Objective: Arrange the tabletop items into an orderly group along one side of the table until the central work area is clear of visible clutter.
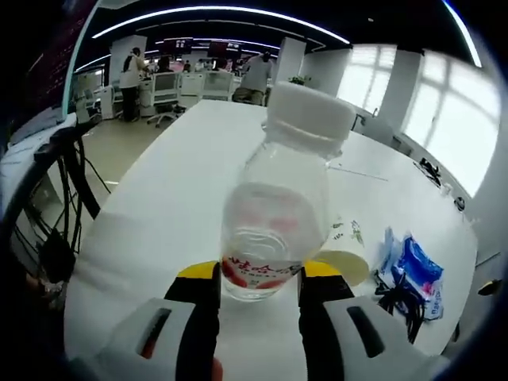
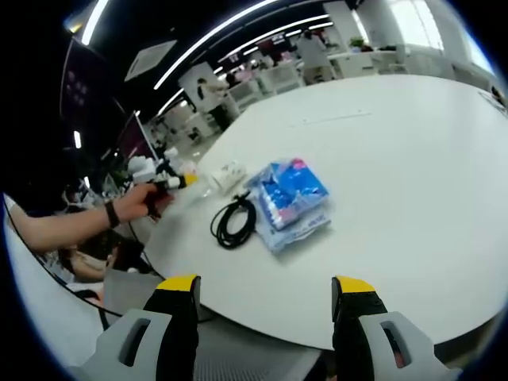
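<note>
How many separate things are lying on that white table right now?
4: a clear bottle between the left gripper's fingers, a paper cup beside it, then a black cable and a blue packet. Others may be hidden.

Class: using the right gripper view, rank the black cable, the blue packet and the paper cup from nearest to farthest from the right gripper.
1. Blue packet, ahead of the right gripper, centre.
2. Black cable, to its left; close to call with the packet.
3. Paper cup, farthest, beyond both.
</note>
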The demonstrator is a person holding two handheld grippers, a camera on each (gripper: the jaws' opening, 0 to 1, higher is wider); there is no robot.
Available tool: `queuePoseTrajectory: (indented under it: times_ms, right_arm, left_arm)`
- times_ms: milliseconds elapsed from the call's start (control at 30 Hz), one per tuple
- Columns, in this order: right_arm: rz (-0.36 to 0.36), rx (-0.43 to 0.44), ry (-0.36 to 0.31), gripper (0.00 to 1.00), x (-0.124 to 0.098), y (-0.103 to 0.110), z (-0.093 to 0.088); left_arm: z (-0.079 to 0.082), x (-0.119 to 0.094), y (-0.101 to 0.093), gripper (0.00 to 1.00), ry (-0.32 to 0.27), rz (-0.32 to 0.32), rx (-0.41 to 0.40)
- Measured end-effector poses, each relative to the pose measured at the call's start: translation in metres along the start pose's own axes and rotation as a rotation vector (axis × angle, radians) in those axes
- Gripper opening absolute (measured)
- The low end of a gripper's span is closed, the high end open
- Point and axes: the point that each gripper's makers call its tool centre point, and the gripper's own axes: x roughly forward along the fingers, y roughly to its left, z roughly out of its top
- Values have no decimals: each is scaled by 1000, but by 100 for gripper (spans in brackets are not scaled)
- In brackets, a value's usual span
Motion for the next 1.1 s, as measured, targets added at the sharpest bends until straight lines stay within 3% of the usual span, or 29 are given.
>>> queuePoseTrajectory:
  times_ms: [333,533,633,700,833,1033,1100]
  right_arm:
    - [-5,8,-11,68,-2,-6,1]
    - [1,13,-13,68,1,-6,0]
    - [7,13,-13,68,3,-2,0]
    - [11,16,-15,68,5,-1,-1]
    - [25,19,-11,68,9,-3,-4]
    - [44,22,-2,68,14,-2,-8]
    - [51,25,-1,68,16,-3,-9]
  left_arm:
    - [-8,-5,-2,37,24,-8,-27]
    - [-16,-16,-5,43,1,-16,-82]
    - [-37,-33,-7,42,-2,8,-141]
    - [-41,-28,-2,41,2,14,-158]
    - [-64,-54,-16,41,-1,26,-202]
    - [-97,-73,-24,40,13,31,-200]
    - [-99,-73,-24,40,18,30,-201]
